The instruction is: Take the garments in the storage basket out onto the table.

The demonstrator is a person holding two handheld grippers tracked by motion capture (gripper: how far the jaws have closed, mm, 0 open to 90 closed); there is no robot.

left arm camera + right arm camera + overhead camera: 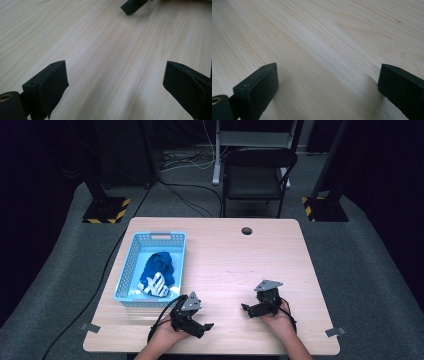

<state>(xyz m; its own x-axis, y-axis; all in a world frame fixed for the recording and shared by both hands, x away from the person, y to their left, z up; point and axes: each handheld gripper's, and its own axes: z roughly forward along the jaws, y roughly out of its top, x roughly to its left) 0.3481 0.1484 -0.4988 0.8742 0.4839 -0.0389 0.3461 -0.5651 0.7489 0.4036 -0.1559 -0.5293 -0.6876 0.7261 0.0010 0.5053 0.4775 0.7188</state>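
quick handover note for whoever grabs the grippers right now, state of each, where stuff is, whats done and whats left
Left gripper: open, nothing held, low over the table near its front edge.
Right gripper: open, nothing held, low over the table, facing the left one.
Blue and white cloth: lies bunched in the light blue basket at the table's left.
Done: the cloth sits in the basket; neither gripper touches it.
Left: likely nothing with the cloth unless it has to come out; the basket is closest to the left gripper.
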